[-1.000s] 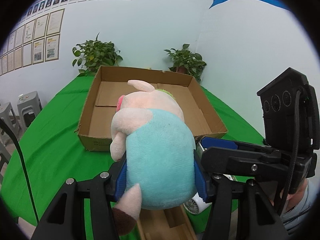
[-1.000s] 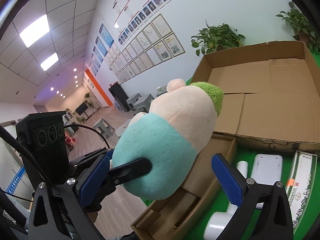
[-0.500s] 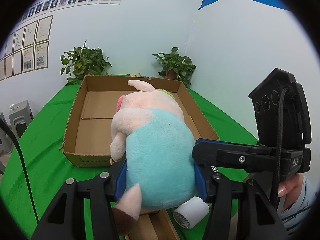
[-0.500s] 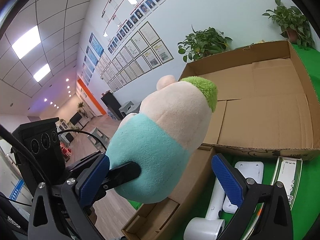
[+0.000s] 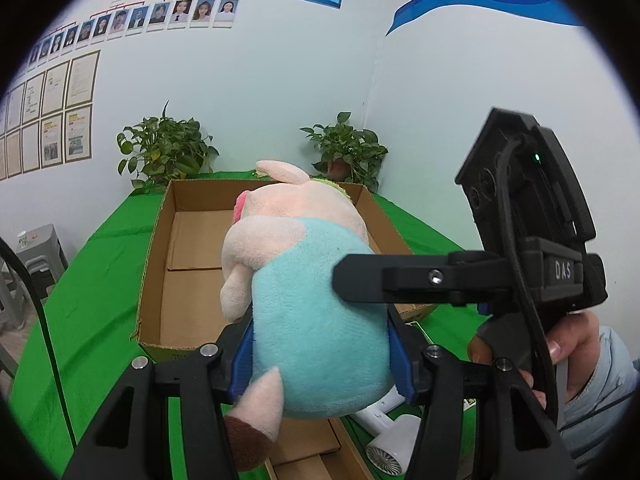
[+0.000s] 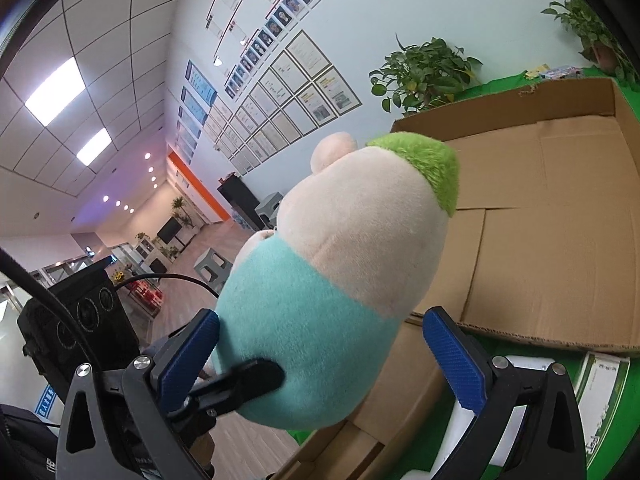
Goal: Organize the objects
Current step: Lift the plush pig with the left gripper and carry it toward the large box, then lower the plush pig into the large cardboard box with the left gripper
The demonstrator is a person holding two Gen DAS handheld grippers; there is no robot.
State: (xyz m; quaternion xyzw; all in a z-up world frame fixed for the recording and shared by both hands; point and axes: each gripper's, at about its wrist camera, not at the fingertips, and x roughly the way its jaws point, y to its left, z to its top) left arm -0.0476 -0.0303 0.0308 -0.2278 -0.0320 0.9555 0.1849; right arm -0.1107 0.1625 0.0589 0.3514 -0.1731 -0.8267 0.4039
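A plush pig toy [image 5: 316,320] with a teal body, pink head and green tuft is held in the air. My left gripper [image 5: 320,356] is shut on its teal body. In the right wrist view the toy [image 6: 340,280] sits between my right gripper's [image 6: 328,344] blue pads, which stand open around it; the left pad [image 6: 188,352] is at its side, the right pad [image 6: 452,352] a little apart. A large open cardboard box [image 5: 160,240] lies on the green table behind the toy and shows empty; it also appears in the right wrist view [image 6: 560,240].
Below the toy lie a small wooden tray [image 5: 304,456], a white hair dryer [image 5: 392,436] and a green-white carton [image 6: 600,400]. Potted plants [image 5: 168,152] stand at the table's far edge by the wall. Grey stools [image 5: 40,252] stand left of the table.
Both grippers rose with the toy and moved closer together. My right gripper came in around the toy's body. The box now sits lower and farther in view.
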